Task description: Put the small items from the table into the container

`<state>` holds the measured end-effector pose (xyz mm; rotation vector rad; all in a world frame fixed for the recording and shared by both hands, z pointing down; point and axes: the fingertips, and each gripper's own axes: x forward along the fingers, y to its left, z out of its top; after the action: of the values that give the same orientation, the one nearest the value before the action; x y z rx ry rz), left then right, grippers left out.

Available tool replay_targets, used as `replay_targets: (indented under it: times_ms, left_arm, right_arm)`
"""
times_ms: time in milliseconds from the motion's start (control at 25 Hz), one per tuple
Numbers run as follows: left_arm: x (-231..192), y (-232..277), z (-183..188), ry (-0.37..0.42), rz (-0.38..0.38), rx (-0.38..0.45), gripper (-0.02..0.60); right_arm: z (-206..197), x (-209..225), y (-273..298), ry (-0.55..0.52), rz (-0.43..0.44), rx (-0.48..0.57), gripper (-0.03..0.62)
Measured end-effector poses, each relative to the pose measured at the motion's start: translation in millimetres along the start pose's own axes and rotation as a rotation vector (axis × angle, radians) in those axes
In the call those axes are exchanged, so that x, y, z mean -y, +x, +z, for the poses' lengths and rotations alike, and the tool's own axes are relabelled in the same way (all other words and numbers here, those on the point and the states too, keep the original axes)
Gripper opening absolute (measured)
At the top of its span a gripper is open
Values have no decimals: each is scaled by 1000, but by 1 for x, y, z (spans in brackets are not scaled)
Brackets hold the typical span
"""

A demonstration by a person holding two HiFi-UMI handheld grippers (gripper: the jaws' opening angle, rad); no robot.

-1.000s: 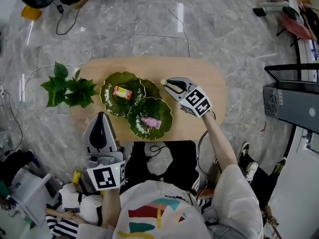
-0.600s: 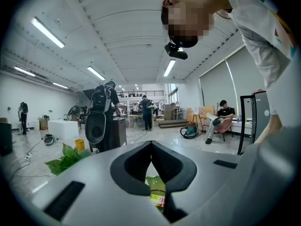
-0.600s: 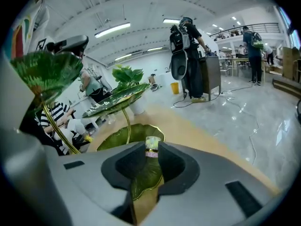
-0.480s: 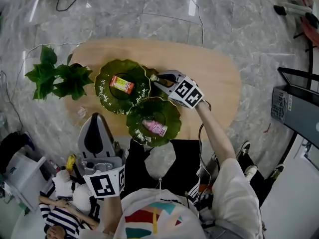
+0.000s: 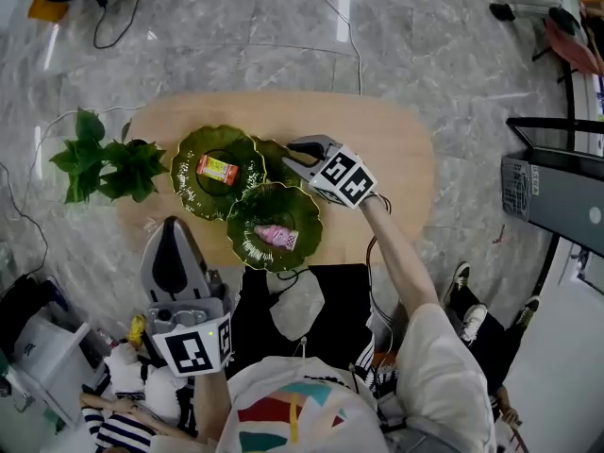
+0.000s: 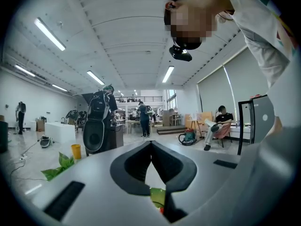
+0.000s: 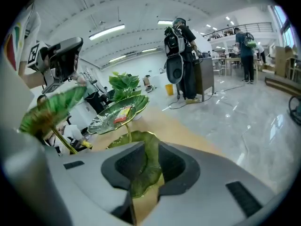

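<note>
The right gripper [image 5: 294, 153] is clenched on the rim of a small green leaf dish [image 7: 149, 171]. To its left, an orange packet [image 5: 217, 169] lies on a second leaf dish [image 5: 184, 154]. Below it, a pink packet [image 5: 275, 235] lies on a third leaf dish [image 5: 309, 208]. The left gripper [image 5: 174, 225], well apart, is closed and empty.

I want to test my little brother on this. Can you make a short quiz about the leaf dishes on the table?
1. True or false: the pink item lies in the nearest leaf dish, the one closest to the person.
2. The packet in the left leaf dish is: A blue, B orange, C white.
3. Which gripper reaches the small leaf dish?
Key: 1 true; 2 B; 3 the right gripper, with that dish's rim between its jaws.
</note>
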<state>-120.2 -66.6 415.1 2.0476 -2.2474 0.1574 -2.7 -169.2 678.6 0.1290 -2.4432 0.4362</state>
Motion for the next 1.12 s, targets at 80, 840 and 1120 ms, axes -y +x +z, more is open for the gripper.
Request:
replay_targets:
  times_ms: [80, 840, 1120]
  left_arm:
    - [6, -3, 21, -3, -26, 32, 8]
    - [57, -43, 201, 47, -369, 395, 8]
    - [57, -60, 220, 55, -399, 459, 8]
  right_arm:
    - [14, 4, -32, -19, -66, 7, 95]
    - [207, -167, -304, 160, -767, 663, 92]
    - [227, -204, -317, 116, -801, 717, 89]
